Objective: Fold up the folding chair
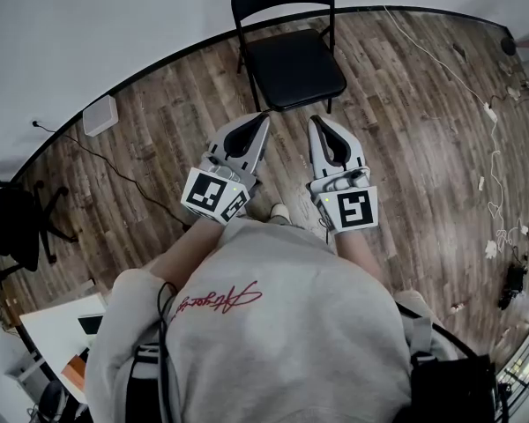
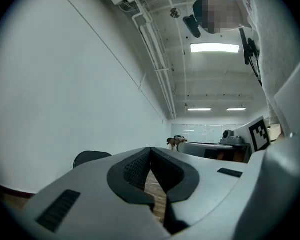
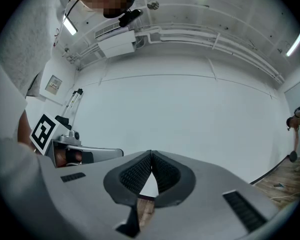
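Now your left gripper [image 1: 264, 120] and right gripper [image 1: 316, 123] are both clenched on nothing, and the folding chair [image 1: 293, 67] stands open just ahead of their tips, seat front facing you, about equally near either hand.

A long white wall [image 1: 115, 25] bounds the room, with a black skirting [image 1: 159, 64] along its foot and wood-plank floor [image 1: 406, 104] spreading out from it. A small white box [image 1: 100, 115] sits at the wall's foot. A black office chair [image 1: 13, 227] stands off from the wall, and a white desk [image 1: 57, 324] farther still. High on the wall hangs an air-conditioning unit [image 3: 117, 43]. White pipes [image 2: 155, 54] run along the ceiling beside the wall, with lit strip lights [image 2: 214, 48] farther out.
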{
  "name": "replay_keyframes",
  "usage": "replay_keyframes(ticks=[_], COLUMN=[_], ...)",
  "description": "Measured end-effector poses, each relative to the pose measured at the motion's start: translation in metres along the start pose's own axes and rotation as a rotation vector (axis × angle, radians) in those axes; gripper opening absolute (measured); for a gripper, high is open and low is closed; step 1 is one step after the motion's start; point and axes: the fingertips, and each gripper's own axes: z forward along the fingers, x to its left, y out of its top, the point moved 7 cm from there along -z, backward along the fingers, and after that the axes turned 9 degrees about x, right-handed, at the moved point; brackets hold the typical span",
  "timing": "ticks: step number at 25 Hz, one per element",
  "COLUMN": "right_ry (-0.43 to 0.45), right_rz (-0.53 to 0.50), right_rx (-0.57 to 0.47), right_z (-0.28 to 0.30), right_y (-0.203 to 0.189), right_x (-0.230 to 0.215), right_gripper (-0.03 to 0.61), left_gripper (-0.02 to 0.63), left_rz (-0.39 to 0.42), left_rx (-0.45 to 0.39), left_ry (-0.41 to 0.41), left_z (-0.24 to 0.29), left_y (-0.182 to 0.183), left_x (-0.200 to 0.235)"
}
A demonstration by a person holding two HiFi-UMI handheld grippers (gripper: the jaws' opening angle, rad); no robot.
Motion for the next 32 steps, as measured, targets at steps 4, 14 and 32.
replay_keyframes(ticks=[4, 14, 32], right_ry=[0.001, 0.003, 0.064], right_rz=[-0.013, -0.114, -0.104], right_rx=[-0.004, -0.097, -0.101], right_z=[0.001, -0.007, 0.033], right_y=[0.003, 0.014, 0.001], right_x=[0.001, -0.004, -0.06], right_gripper=[0.017, 0.018, 0.018], left_gripper=[0.015, 0.015, 0.015], left_rz=[0.004, 0.003, -0.026], left_rx=[0.004, -0.001, -0.05], left_ry=[0.001, 0.026, 0.158], left_z=[-0.001, 0.006, 0.046], left_y=[0.001, 0.0, 0.005], left_x=[0.001, -0.011, 0.01])
